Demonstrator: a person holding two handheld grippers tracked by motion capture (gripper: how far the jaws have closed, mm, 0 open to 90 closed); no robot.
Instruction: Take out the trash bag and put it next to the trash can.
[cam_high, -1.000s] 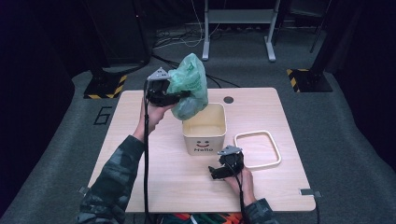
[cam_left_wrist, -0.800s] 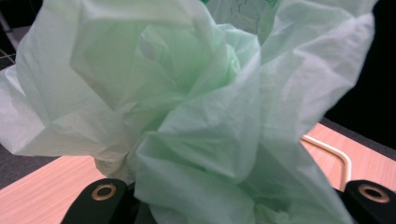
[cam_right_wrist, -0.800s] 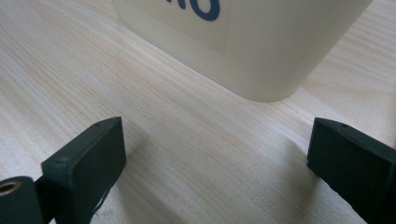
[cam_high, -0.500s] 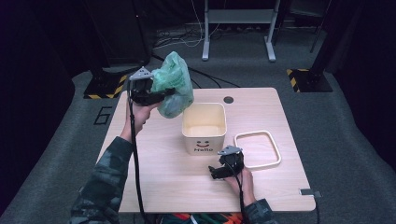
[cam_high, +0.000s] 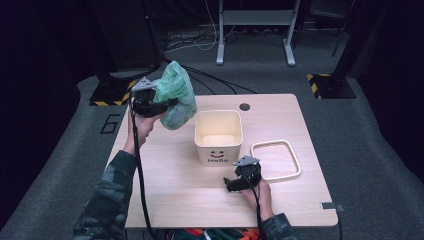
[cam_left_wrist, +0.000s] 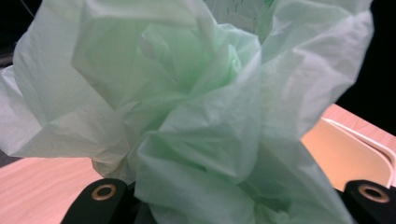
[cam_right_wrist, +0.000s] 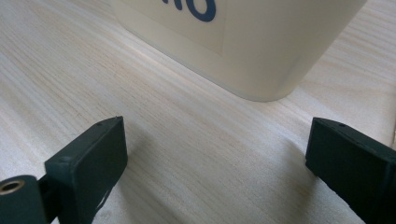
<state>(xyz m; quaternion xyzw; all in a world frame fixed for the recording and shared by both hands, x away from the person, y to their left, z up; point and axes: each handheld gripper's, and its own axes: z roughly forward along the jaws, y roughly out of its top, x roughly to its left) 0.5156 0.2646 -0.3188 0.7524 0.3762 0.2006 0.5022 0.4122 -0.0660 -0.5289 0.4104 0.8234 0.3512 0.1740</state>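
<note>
From the high view, the left gripper (cam_high: 162, 104) is pinching the green bag (cam_high: 176, 95) in the air just left of the bin (cam_high: 218, 136), with the rim (cam_high: 275, 160) lying at its right. In the left gripper view, the bag (cam_left_wrist: 196, 116) is bulging between the jaws, so carrying it clear and low seems wise. In the right gripper view, the right gripper (cam_right_wrist: 217, 163) is resting spread on the table (cam_right_wrist: 60, 70), near the bin (cam_right_wrist: 261, 46).
</note>
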